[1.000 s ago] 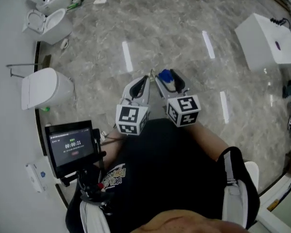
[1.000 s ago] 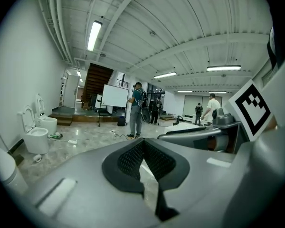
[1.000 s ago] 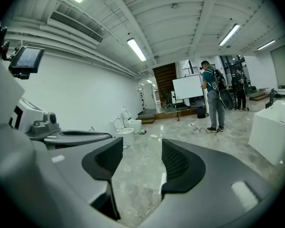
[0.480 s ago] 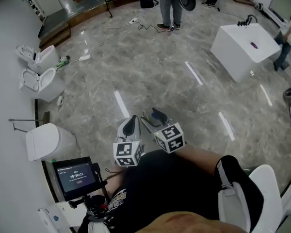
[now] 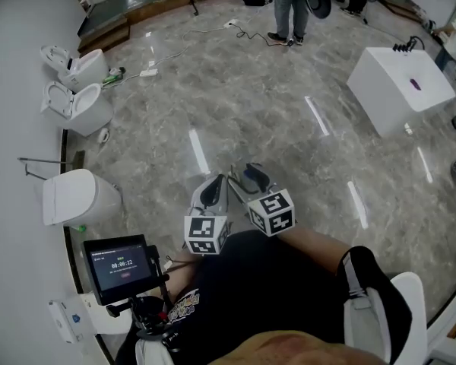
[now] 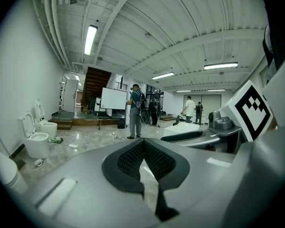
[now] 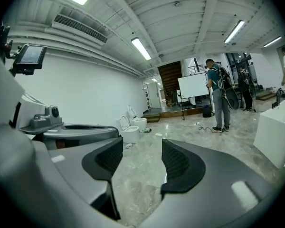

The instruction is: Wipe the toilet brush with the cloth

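No cloth or toilet brush can be made out with certainty in any view. Both grippers are held side by side close to the person's body, pointing out over the marble floor. My left gripper (image 5: 215, 186) (image 6: 143, 156) is shut, its dark ribbed pads meeting at the tips with nothing between them. My right gripper (image 5: 247, 177) (image 7: 142, 163) is open, and only bare floor shows in the gap between its pads. Each gripper appears at the edge of the other's view.
Three white toilets (image 5: 74, 198) (image 5: 82, 106) (image 5: 77, 68) line the left wall, with a small white object (image 5: 102, 135) on the floor beside them. A white box (image 5: 401, 88) stands at the right. People (image 5: 289, 10) stand at the far end. A timer screen (image 5: 121, 263) is mounted at the lower left.
The head view has tilted up, taking in more of the room's far end. The two grippers have stayed close together in front of the body.
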### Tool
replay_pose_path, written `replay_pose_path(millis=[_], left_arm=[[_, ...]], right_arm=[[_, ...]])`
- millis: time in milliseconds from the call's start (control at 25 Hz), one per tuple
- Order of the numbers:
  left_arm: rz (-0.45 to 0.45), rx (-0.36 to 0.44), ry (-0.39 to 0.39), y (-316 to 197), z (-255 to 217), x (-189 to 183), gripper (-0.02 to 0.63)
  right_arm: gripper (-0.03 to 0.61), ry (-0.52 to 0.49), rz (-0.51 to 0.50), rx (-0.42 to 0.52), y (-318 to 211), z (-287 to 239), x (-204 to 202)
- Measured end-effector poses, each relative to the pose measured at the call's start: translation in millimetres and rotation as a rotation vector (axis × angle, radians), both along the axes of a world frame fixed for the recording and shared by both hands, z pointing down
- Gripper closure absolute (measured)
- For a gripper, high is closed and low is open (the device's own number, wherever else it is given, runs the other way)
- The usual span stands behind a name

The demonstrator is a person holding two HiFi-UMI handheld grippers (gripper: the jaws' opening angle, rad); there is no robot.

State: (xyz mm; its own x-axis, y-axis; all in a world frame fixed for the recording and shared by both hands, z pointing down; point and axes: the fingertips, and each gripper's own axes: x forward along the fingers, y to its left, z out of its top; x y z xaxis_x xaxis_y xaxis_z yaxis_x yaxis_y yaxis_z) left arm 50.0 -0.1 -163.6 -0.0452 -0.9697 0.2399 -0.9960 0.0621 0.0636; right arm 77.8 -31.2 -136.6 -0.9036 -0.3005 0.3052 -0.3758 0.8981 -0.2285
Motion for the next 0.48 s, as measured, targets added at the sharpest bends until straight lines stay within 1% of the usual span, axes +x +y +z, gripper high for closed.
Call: replay_pose_path(millis=[80, 200, 360, 480], left_arm=[[-0.015, 0.003, 0.007, 1.2, -1.7, -3.6, 0.604], [-0.057, 0.002, 0.043, 3.6, -4.0, -12.3, 0.604], [-0.083, -0.006, 0.079, 5.5, -4.6, -17.0, 0.604], [-0.075, -0.006, 0.069, 4.9, -4.9, -14.9, 0.604]], right_arm=[[0.319, 0.000, 0.000, 0.000, 0.1, -1.7, -0.1], [0.319, 0.001, -0.002, -0.004, -1.3, -3.7, 0.4], [0.319, 0.003, -0.005, -0.009, -1.1, -3.2, -0.6], [0.319, 0.003, -0.007, -0.007, -0.6, -3.8, -0.8]])
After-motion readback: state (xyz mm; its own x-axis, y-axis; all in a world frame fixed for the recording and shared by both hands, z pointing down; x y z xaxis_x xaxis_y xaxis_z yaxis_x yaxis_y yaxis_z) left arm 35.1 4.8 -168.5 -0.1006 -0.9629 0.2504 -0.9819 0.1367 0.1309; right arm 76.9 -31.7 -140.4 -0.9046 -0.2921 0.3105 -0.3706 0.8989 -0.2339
